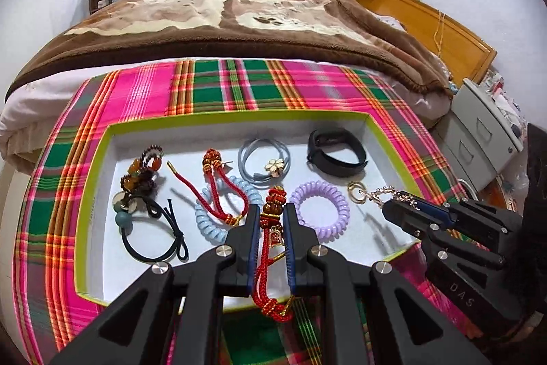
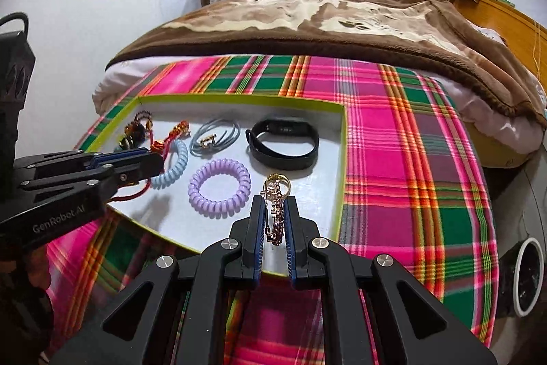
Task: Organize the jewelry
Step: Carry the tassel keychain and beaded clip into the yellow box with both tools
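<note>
Lowest in the left wrist view, the left gripper had its fingers nearly shut on a red beaded cord charm. It hung over the near rim of the green-edged tray. Right of frame, the right gripper likewise pinched a gold chain bracelet, ring end forward. Both pieces seemed on their way into the tray, so the next move probably called for bare floor. Just beyond lay a purple coil tie and a blue coil tie, crowding the left drop. Farther back sat a black band and a grey tie, then the plaid cloth and brown blanket.
</note>
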{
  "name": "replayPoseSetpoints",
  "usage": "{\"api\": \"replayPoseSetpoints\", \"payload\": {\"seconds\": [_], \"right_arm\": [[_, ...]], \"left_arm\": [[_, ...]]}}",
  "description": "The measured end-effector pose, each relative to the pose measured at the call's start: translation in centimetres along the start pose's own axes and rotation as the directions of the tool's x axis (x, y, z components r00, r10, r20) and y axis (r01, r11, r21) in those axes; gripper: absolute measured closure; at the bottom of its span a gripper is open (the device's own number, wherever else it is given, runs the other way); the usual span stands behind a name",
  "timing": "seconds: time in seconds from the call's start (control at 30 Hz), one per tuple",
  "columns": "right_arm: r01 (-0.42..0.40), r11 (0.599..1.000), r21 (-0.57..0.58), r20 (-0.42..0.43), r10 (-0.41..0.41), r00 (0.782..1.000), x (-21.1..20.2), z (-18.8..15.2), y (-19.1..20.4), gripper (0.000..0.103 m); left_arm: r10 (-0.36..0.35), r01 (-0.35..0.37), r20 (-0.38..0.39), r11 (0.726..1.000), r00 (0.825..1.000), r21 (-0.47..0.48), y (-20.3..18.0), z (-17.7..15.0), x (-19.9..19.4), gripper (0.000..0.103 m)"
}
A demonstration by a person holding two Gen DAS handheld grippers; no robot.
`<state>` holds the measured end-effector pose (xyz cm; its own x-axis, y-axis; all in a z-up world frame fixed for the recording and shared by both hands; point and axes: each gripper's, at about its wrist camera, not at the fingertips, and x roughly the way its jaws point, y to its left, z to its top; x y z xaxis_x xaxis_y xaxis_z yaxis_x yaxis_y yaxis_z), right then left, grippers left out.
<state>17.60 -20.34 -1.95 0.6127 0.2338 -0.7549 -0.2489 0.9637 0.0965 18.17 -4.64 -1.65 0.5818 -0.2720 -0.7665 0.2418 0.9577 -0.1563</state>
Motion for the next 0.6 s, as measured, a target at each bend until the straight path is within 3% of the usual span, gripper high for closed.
{"api": "replayPoseSetpoints", "payload": {"seconds": [0.6], "right_arm": [[0.009,1.0,-0.023,-0.032,-0.01,0.999,1.0,-0.4,0.1,0.091]], "left_arm": [[0.005,-0.006,-0.042,1.0,0.999,-0.01,-0.1,-0.3,1.3,0.089]]}}
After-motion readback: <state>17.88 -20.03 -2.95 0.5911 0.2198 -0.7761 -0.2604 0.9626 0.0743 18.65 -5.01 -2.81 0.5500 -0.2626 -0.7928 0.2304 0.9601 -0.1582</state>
